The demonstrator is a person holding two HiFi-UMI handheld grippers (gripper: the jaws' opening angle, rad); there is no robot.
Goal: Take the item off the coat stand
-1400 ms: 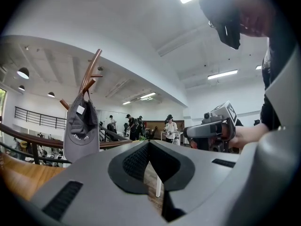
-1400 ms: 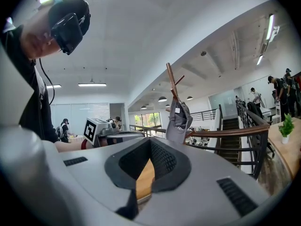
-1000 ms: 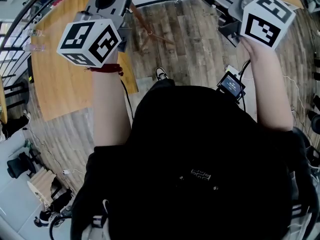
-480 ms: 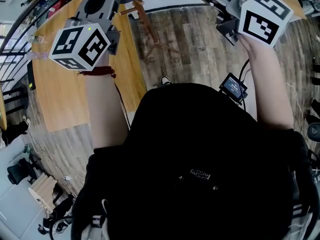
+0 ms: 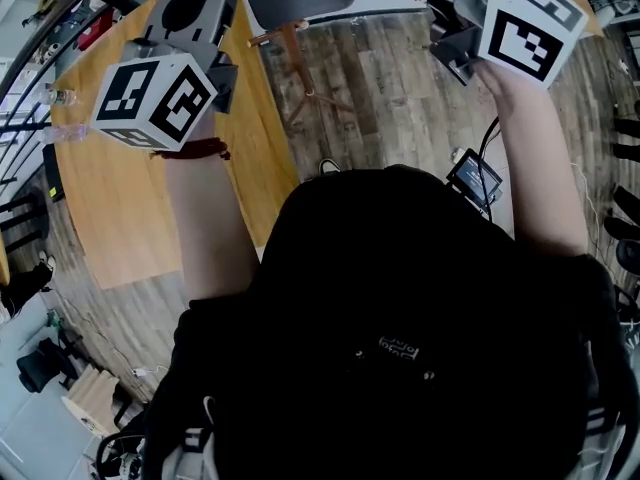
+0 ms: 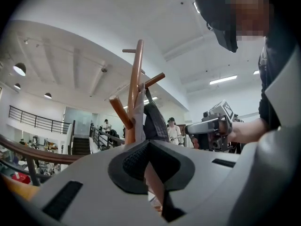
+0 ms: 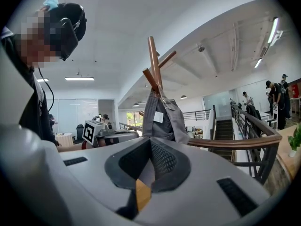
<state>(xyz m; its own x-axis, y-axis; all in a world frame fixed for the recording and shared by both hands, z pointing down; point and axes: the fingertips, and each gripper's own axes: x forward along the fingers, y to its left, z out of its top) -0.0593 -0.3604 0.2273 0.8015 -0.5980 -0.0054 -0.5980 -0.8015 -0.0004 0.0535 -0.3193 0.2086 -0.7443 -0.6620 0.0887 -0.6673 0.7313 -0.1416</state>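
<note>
The left tongs [image 6: 148, 147], clenched on nothing, are raised left of the wooden coat stand [image 6: 134, 88]; the grey fabric item [image 7: 160, 114] hangs from the stand's upper pegs, between both tongs; the right tongs [image 7: 150, 145], likewise clenched and empty, are raised at its right

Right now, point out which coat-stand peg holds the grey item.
The lower peg, slanting left of the pole: the grey item hangs at its base. The upper-right peg is bare.
</note>
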